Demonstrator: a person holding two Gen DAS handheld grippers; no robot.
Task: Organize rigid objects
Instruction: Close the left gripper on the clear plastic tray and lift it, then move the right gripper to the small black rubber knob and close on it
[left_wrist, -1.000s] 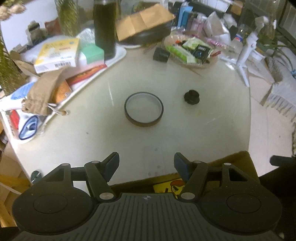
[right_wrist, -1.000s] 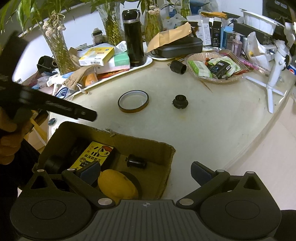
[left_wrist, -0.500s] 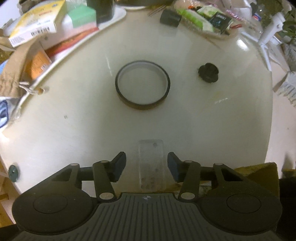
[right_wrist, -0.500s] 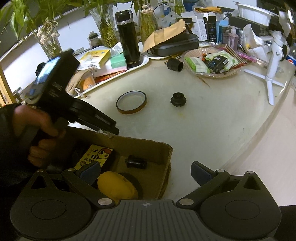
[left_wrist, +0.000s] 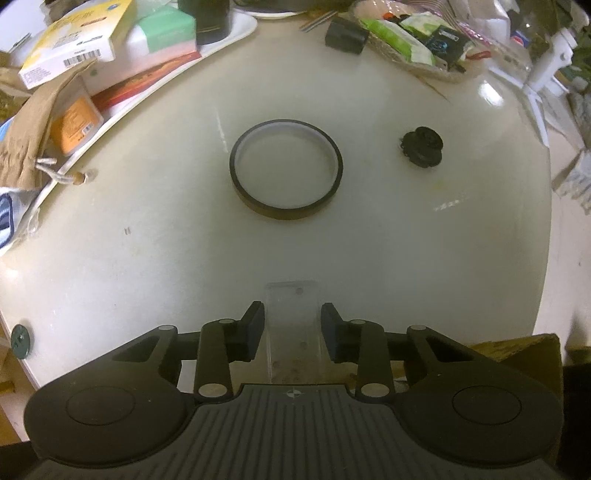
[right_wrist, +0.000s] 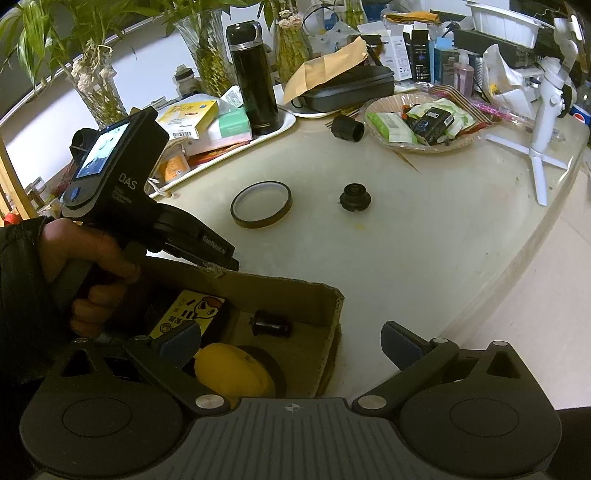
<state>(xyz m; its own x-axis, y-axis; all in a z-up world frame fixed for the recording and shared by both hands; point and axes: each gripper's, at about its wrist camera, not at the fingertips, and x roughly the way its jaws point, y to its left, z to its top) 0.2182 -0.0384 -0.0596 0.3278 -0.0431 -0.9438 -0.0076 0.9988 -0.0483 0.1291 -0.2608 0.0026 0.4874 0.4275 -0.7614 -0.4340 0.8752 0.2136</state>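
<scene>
Clear plastic block (left_wrist: 291, 325), a flat transparent rectangle with small holes, lies on the cream round table (left_wrist: 147, 258) near its front edge, just ahead of the brown cardboard box (right_wrist: 280, 291). Your left gripper (left_wrist: 292, 332) points steeply down over it, and its jaws have just been closing with the block between them; the pads look all but against its two long sides, though you cannot yet tell a firm squeeze (a sliver of gap seems to remain on each side). Straddling the narrow width makes sense, since the piece is too flat to take any other way.

Your right gripper (right_wrist: 290, 341) hangs released and empty over the box's near corner, clear of the other hand, probably waiting its turn. Inside the box already sit a yellow rounded object (right_wrist: 232, 369), a yellow printed pack (right_wrist: 192, 314) and a small black cylinder (right_wrist: 271, 325).

Still out toward the table's middle lie the dark tape ring (left_wrist: 286, 173) and the black ribbed knob (left_wrist: 423, 146), well apart from each other, likely the next to go.
</scene>
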